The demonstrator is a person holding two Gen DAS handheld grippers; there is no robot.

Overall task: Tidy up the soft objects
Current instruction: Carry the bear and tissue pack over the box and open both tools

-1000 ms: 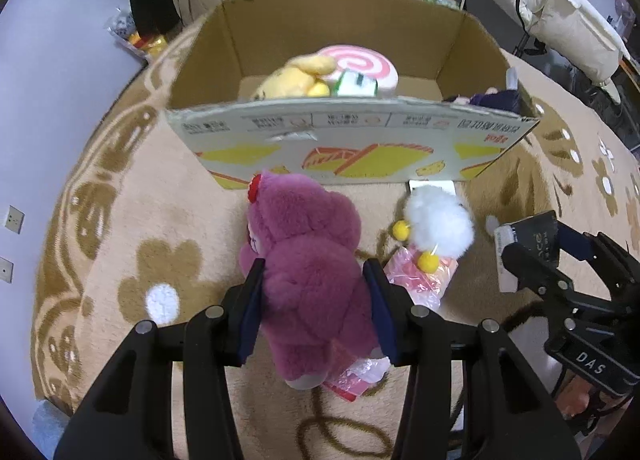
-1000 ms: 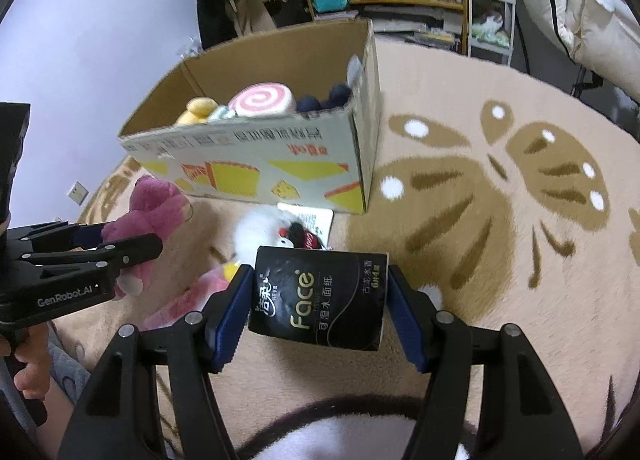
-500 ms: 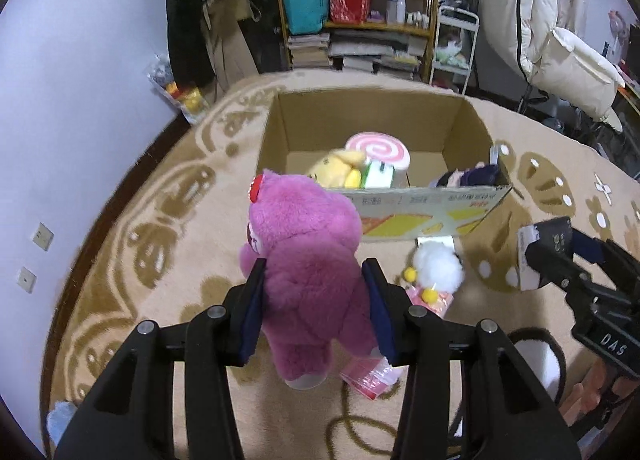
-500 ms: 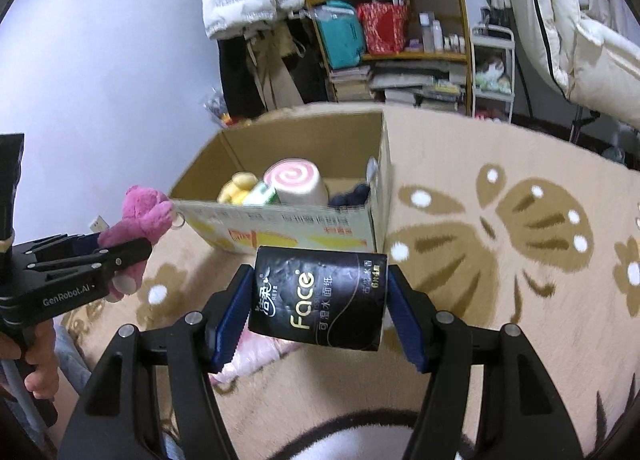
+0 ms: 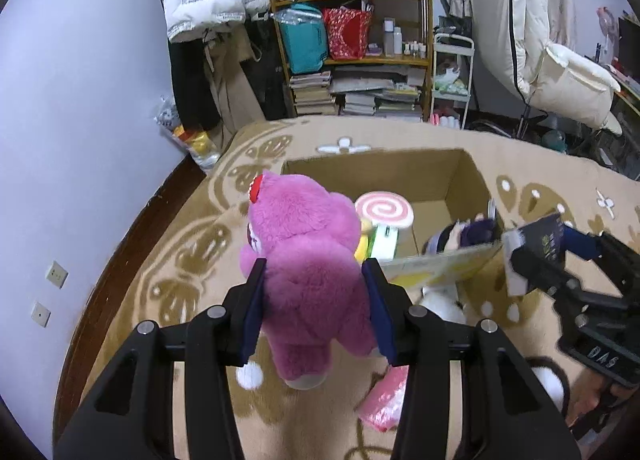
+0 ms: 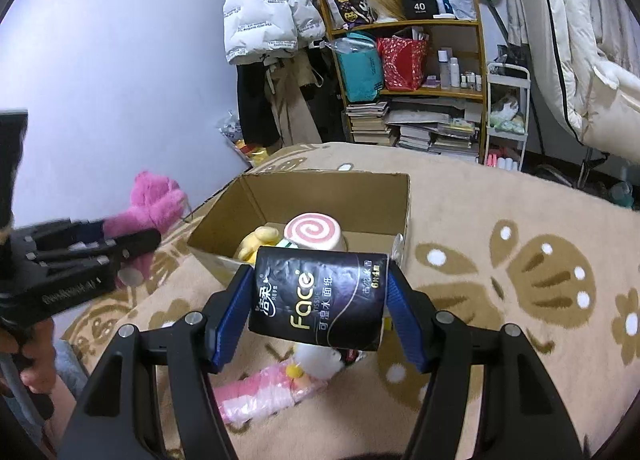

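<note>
We are in a lived-in bedroom at home. A beige patterned rug [image 5: 256, 412] covers the floor, a wooden shelf [image 6: 436, 92] holds bags, bottles and stacked books [image 5: 360, 94], and white puffer jackets [image 6: 264, 4] hang against the lilac wall [image 5: 80, 100].
</note>
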